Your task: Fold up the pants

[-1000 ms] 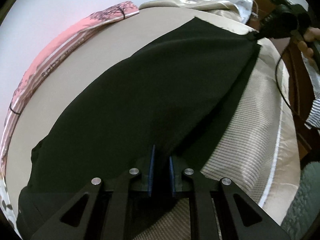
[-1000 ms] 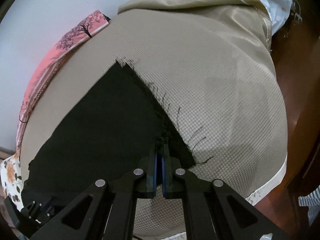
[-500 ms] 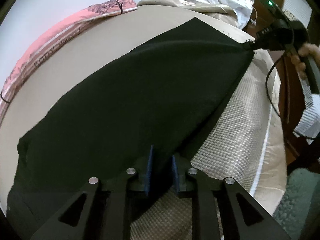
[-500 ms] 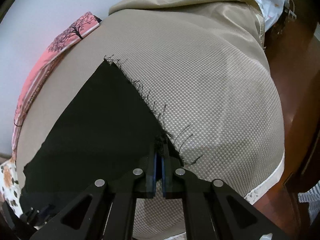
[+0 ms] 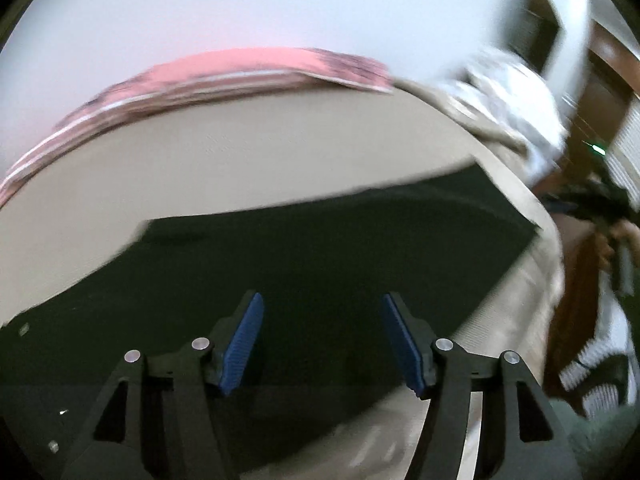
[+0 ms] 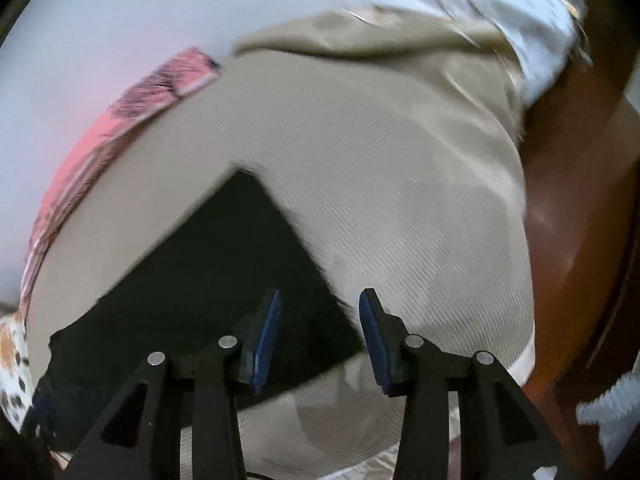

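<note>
A: Item 1, pants (image 5: 320, 256)?
B: Black, laid flat on the bed (image 5: 240, 152), one long dark strip across the tan cover. In the right wrist view the pants (image 6: 224, 264) end in a pointed corner aimed at the far side of the bed (image 6: 400, 184); the near corner lies under the right tongs, close to the bed's near edge.

A: Item 2, left tongs (image 5: 322, 344)?
B: Spread wide, blue pads apart, nothing pinched. Jaws have just been opening; cloth lies below the gap, not betw. the pads. No contact w/ fabric visible.

A: Item 3, right tongs (image 6: 318, 334)?
B: Also parted, narrower gap than the left. Jaws have just been opening; the pants' frayed edge shows in the gap, but the pads aren't pressing on it.

A: Bed covering?
B: Tan woven cover, lighter border strip at the near right edge. Shiny beige sheet (image 6: 380, 40) bunched at the far end, white spotted fabric (image 6: 500, 8) heaped on it at the far right corner.

A: Along the far long edge?
B: Pink printed cloth (image 5: 224, 76), dark tree-like pattern, betw. bed and pale wall (image 5: 280, 4).

A: Beyond the right edge?
B: Brown wood (image 6: 580, 200). In the left wrist view, a hand (image 5: 622, 236) on the other device, blurred; striped sleeve (image 5: 596, 376) below it.

A: Picture quality?
B: Both views smeared by motion; fine detail can't be told.
</note>
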{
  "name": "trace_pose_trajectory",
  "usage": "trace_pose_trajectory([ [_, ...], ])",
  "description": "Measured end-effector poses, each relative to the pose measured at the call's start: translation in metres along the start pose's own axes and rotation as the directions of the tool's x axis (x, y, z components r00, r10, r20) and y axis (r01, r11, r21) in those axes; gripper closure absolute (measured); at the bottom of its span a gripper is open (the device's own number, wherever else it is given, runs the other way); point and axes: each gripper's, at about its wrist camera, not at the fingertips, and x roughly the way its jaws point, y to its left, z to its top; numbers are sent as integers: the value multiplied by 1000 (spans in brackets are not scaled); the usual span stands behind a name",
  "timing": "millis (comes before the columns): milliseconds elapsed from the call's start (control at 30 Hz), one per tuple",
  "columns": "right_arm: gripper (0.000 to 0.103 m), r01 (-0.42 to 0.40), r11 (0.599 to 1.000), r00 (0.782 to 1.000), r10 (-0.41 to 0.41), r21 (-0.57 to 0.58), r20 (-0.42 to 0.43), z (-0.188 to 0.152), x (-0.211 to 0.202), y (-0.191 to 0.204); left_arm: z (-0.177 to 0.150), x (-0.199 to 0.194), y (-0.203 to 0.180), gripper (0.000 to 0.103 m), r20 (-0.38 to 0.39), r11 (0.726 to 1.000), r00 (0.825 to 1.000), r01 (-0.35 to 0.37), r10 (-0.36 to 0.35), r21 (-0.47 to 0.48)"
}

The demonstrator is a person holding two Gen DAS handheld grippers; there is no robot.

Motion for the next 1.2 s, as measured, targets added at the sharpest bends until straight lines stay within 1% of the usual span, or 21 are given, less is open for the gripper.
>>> trace_pose_trajectory([
  [33,64,-16,1000,1000,16,-25,1,3,-2,10,-1,-2,14,40,8,999,1000,-29,29,-33],
  [133,64,-102,984,995,100,-144,-24,11,2,68,-4,-4,49,40,26,986,991,-125,129,-107],
  [233,64,-227,937,973,208,-266,-100,10,17,139,-9,-3,70,40,12,973,981,-191,194,-133],
  [267,64,-273,910,961,242,-313,-136,9,25,168,-11,-2,78,40,9,969,978,-203,206,-144],
  [333,64,-386,843,920,321,-376,-225,2,38,224,-16,-1,88,40,-6,962,974,-222,224,-160],
  [400,64,-456,788,886,361,-413,-290,-6,48,264,-25,-1,96,40,-24,959,973,-228,227,-167],
  [467,64,-538,712,837,390,-451,-383,-15,60,314,-32,-1,103,40,-51,955,969,-246,241,-166],
  [500,64,-552,684,829,387,-477,-404,-21,63,334,-37,0,107,40,-68,953,968,-251,243,-170],
  [567,64,-588,604,805,373,-538,-462,-35,71,377,-47,0,115,40,-94,947,965,-259,246,-189],
  [600,64,-596,579,799,362,-557,-479,-41,75,393,-53,0,118,40,-104,942,963,-266,250,-203],
  [633,64,-617,542,784,355,-571,-510,-49,80,413,-58,-1,122,40,-112,939,962,-268,249,-214],
  [667,64,-633,517,771,349,-576,-533,-55,85,427,-61,-2,124,40,-115,938,962,-268,248,-221],
  [733,64,-649,493,756,332,-580,-564,-66,95,443,-67,-2,128,40,-112,938,965,-259,239,-229],
  [833,64,-666,430,741,285,-610,-608,-86,109,471,-71,-3,128,40,-100,940,967,-250,233,-231],
  [900,64,-676,409,731,264,-613,-630,-95,117,480,-70,-3,130,40,-95,938,969,-245,228,-244],
  [967,64,-691,388,713,229,-610,-662,-104,130,491,-71,-5,131,40,-91,938,971,-237,220,-252],
  [1033,64,-705,378,697,211,-600,-686,-108,136,494,-70,-6,135,40,-87,940,975,-220,204,-262],
  [1067,67,-717,371,683,203,-591,-701,-111,140,497,-71,-6,137,40,-85,940,977,-212,196,-267],
  [1100,74,-722,364,677,196,-588,-710,-113,141,499,-71,-7,137,40,-84,940,978,-207,191,-272],
  [1133,91,-725,358,674,197,-588,-712,-114,141,501,-71,-8,138,40,-83,939,979,-202,186,-277],
  [1200,94,-718,354,686,221,-599,-693,-110,135,505,-71,-9,141,40,-78,936,981,-193,178,-293],
])
